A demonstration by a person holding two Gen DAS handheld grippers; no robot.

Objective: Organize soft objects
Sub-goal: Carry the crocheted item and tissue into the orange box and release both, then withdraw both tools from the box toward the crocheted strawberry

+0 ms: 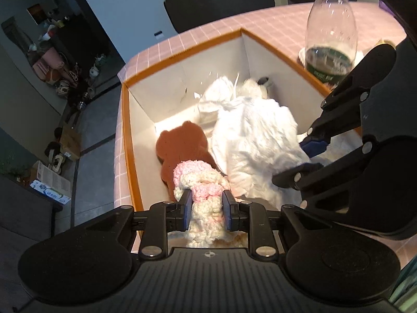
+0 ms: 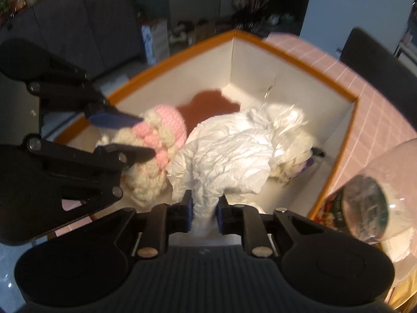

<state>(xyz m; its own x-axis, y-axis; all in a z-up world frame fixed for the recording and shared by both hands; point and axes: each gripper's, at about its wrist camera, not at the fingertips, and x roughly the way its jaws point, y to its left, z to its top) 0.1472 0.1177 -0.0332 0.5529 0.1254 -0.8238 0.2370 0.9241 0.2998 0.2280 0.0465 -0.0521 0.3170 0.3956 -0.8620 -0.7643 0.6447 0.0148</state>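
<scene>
Left gripper (image 1: pixel 207 210): jaws closed on pink-and-cream crochet piece (image 1: pixel 202 190), lower centre of frame, inside orange-rimmed box (image 1: pixel 182 49). Right gripper (image 2: pixel 204 212): clamped on crumpled white cloth (image 2: pixel 229 154), mid-frame, in the same box. Brown bear-shaped sponge (image 1: pixel 179 143) on the box floor, possibly under the crochet. Plastic bottle (image 1: pixel 331 31) upper right.

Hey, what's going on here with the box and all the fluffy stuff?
A person is packing soft things into an orange-rimmed box on a pink checked table. The left tool is shut on a pink and cream crocheted piece, held over the box's near end. The right tool is shut on a crumpled white cloth that fills the middle. A brown bear-shaped pad lies on the box floor. A clear plastic bottle stands outside.
</scene>
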